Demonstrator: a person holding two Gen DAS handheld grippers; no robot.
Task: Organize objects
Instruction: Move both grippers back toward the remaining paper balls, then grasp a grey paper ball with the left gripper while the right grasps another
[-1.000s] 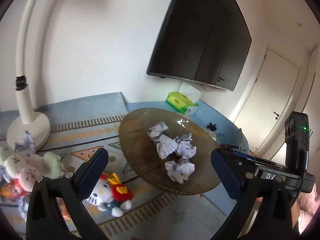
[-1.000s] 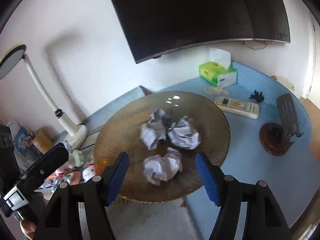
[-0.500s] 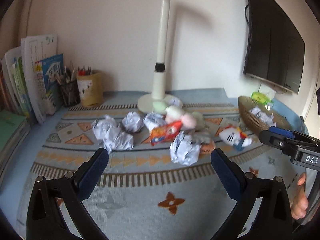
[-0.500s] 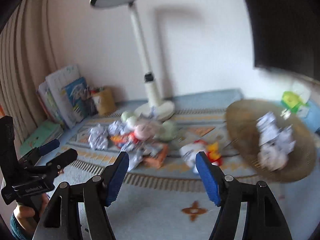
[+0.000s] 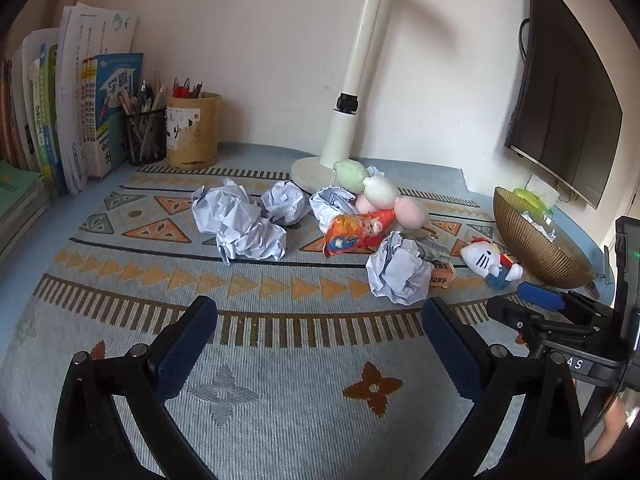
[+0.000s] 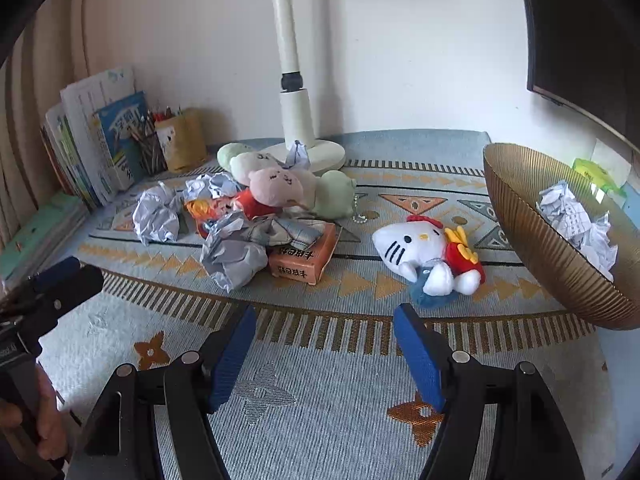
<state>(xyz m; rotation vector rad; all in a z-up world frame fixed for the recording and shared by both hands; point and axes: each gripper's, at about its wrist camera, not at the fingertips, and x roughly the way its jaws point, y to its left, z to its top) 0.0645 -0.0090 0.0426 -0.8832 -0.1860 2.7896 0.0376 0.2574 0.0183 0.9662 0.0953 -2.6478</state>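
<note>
Two grippers hover over a patterned mat [image 5: 280, 360], both empty. The left gripper [image 5: 320, 332] stands with its jaws spread wide, nothing between them but bare mat. The right gripper [image 6: 324, 344] has its jaws apart at a middling width and opening, also with only mat between them; in the left wrist view it shows at the right edge [image 5: 540, 300].

Beyond the fingers lies a pile of clutter in the middle of the mat. Crumpled paper balls sit there: a pair at the left [image 5: 236, 224], one further back [image 5: 285, 202], and one nearest the grippers [image 5: 398, 268], touching a small orange box [image 6: 304, 258]. An orange snack packet [image 5: 356, 232] lies among them, with pastel plush toys [image 6: 276, 184] heaped just behind it, against the base of a white lamp [image 5: 348, 120]. A white cat plush [image 6: 428, 256] in red and blue lies apart to the right, near a brown ribbed bowl [image 6: 540, 240] at the far right, which tilts toward the camera and holds more crumpled paper [image 6: 576, 220].

At the far left, books [image 5: 80, 100] stand against the wall beside two pen holders [image 5: 176, 128]. A dark screen [image 5: 560, 100] hangs on the wall to the right.
</note>
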